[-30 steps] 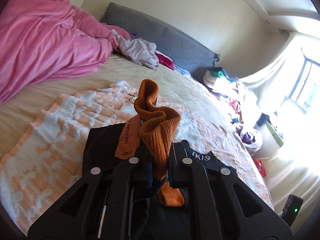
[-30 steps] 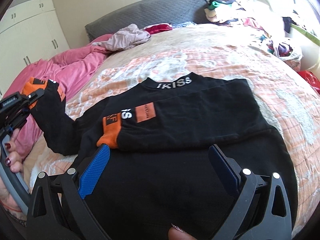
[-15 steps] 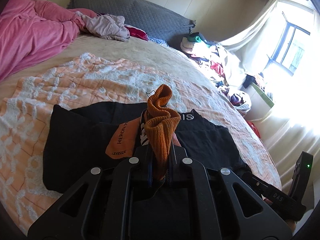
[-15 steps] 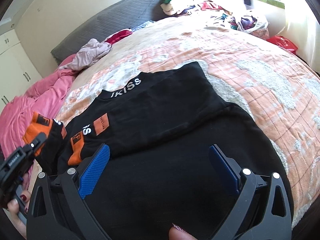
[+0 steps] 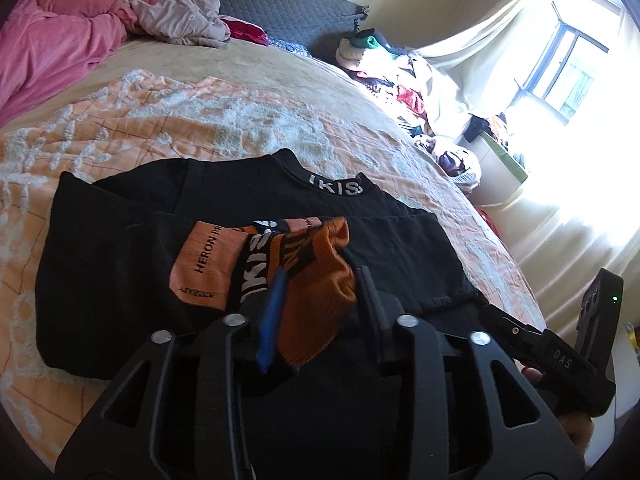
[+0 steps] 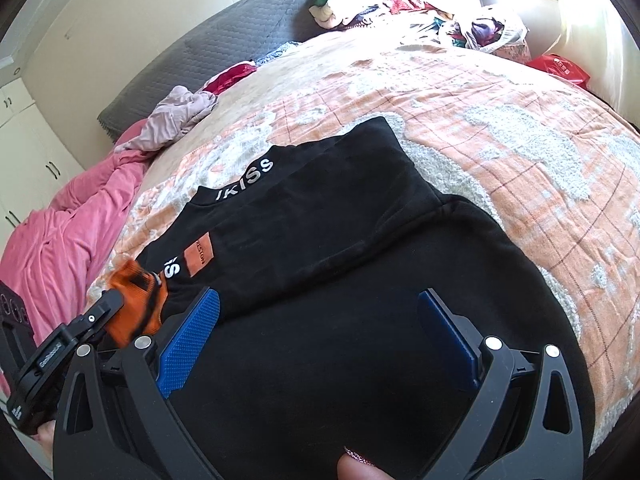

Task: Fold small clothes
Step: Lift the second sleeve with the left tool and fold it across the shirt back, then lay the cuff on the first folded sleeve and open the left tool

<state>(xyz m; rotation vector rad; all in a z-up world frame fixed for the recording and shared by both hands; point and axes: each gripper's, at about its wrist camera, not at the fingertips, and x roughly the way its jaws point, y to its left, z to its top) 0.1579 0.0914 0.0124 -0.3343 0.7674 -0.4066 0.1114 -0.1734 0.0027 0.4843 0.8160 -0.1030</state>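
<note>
The left tool [image 5: 320, 284] has just been opening its jaws, and the orange cuff [image 5: 320, 280] of the sleeve now lies loose between the spread fingers, the blue pad [image 5: 272, 312] on one side no longer pressing it. The cuff rests on the folded black sweatshirt [image 5: 132, 264], beside an orange patch [image 5: 204, 268] with black lettering; from the right wrist view the same cuff [image 6: 138, 300] shows just past the left tool's tip.

The right tool [image 6: 320, 328] hangs low over the sweatshirt's lower body [image 6: 320, 360] with its jaws spread wide and nothing between the blue pads [image 6: 188, 340] but the flat black cloth beneath; whether the tips touch the cloth I cannot tell. A fingertip [image 6: 360, 466] shows at the bottom edge.

The sweatshirt lies on the peach and white blanket [image 6: 520, 152] near the foot edge of the bed, collar with white letters [image 6: 246, 180] toward the grey headboard [image 6: 224, 48], one sleeve folded across the chest. Its hem is cut off behind the tools in both views.

Toward the head of the bed lie a pink duvet [image 5: 52, 44] and a crumpled pale garment [image 5: 180, 24]. Beyond the far side edge a heap of clothes [image 5: 392, 76] is too jumbled to sort, and the window [image 5: 560, 68] is washed out by glare.
</note>
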